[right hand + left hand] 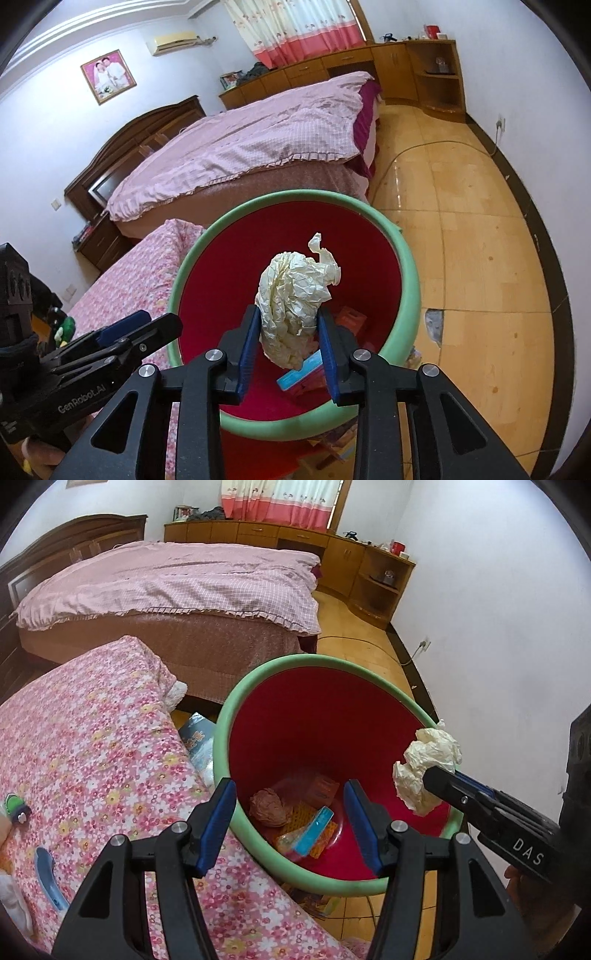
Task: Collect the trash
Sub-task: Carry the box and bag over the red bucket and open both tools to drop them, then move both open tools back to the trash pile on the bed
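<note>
Red plastic waste bin with a pale green rim (221, 738), standing on tan floor tiles (480, 258) just beside a pink flower-print quilt (92, 757). Inside, at the bottom: brownish crumpled wad (269, 807), blue-and-white flat packet (314, 830), orange mesh-patterned wrapper (325, 843), and other small packaging too jumbled to tell apart. Above the bin mouth: crumpled cream-white paper ball (295, 306), seated between the blue pads of the right gripper (289, 343), both pads against its sides, jaws narrow; held over the red interior in the right wrist view, near the right-hand rim in the left wrist view (428, 768). Left gripper (291, 823): jaws roughly half spread, nothing between the pads, poised over the near rim of the bin. Background: large bed with a pink checked frilled cover (166, 587), dark wooden headboard (147, 133), honey-coloured wooden cabinets (332, 546), white-and-coral curtain (295, 33), framed portrait on the wall (108, 76).
</note>
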`<state>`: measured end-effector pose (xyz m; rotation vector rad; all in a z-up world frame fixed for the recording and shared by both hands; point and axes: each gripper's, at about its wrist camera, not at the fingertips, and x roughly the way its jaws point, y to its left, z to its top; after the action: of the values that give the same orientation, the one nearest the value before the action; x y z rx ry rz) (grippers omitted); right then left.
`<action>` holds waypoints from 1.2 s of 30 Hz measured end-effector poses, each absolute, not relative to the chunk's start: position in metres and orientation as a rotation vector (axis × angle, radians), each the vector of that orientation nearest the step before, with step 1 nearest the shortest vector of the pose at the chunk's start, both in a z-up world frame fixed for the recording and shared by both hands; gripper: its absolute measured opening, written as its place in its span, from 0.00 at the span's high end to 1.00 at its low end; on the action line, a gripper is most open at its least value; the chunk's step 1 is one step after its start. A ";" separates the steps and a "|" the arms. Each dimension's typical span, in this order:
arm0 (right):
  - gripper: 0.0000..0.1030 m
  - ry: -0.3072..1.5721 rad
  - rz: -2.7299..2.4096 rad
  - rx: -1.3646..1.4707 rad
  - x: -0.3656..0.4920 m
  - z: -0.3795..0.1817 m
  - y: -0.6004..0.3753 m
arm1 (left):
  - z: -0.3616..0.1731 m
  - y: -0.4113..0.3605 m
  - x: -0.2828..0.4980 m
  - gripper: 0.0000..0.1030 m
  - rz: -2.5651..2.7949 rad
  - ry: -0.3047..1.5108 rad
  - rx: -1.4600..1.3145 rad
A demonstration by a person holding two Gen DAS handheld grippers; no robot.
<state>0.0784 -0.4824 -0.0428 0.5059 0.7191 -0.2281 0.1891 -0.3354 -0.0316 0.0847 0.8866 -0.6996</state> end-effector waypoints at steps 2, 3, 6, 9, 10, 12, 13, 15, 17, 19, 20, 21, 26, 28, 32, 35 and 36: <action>0.66 0.722 -0.229 0.508 0.080 -0.044 -0.482 | -0.031 -0.334 0.189 0.41 -0.691 0.887 0.088; 0.64 0.723 -0.229 0.514 0.080 -0.045 -0.483 | -0.031 -0.333 0.189 0.41 -0.688 0.886 0.090; 0.57 0.723 -0.228 0.524 0.079 -0.046 -0.483 | -0.027 -0.328 0.187 0.41 -0.684 0.877 0.090; 0.54 0.720 -0.227 0.529 0.077 -0.043 -0.482 | -0.023 -0.320 0.185 0.41 -0.677 0.870 0.076; 0.51 0.714 -0.226 0.529 0.076 -0.041 -0.481 | -0.022 -0.317 0.183 0.41 -0.674 0.868 0.071; 0.45 0.703 -0.222 0.525 0.074 -0.037 -0.479 | -0.019 -0.310 0.181 0.41 -0.665 0.866 0.062; 0.41 0.699 -0.221 0.525 0.073 -0.035 -0.477 | -0.018 -0.306 0.179 0.41 -0.661 0.864 0.060; 0.39 0.695 -0.226 0.534 0.069 -0.031 -0.474 | -0.014 -0.297 0.176 0.41 -0.653 0.854 0.053; 0.39 0.683 -0.226 0.541 0.066 -0.026 -0.470 | -0.010 -0.289 0.173 0.41 -0.647 0.847 0.047; 0.39 0.678 -0.223 0.545 0.062 -0.022 -0.465 | -0.006 -0.280 0.170 0.41 -0.636 0.840 0.043; 0.39 0.678 -0.220 0.545 0.061 -0.020 -0.462 | -0.004 -0.275 0.169 0.41 -0.631 0.837 0.039; 0.39 0.679 -0.217 0.542 0.060 -0.018 -0.458 | -0.002 -0.269 0.167 0.41 -0.625 0.831 0.034; 0.39 0.665 -0.186 0.524 0.053 -0.008 -0.437 | 0.009 -0.240 0.159 0.41 -0.582 0.806 0.008; 0.39 0.661 -0.167 0.523 0.051 -0.006 -0.426 | 0.011 -0.225 0.156 0.41 -0.557 0.800 0.001; 0.38 0.661 -0.134 0.516 0.051 -0.003 -0.405 | 0.015 -0.198 0.152 0.41 -0.514 0.787 -0.015; 0.38 0.670 -0.110 0.508 0.053 -0.003 -0.390 | 0.017 -0.176 0.150 0.41 -0.482 0.776 -0.026; 0.38 0.672 -0.101 0.506 0.054 -0.003 -0.384 | 0.016 -0.167 0.150 0.41 -0.466 0.774 -0.030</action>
<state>0.0543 -0.3843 -0.0034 0.5058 0.6720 -0.1009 0.1497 -0.1666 0.0165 -0.0295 0.7744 -0.4664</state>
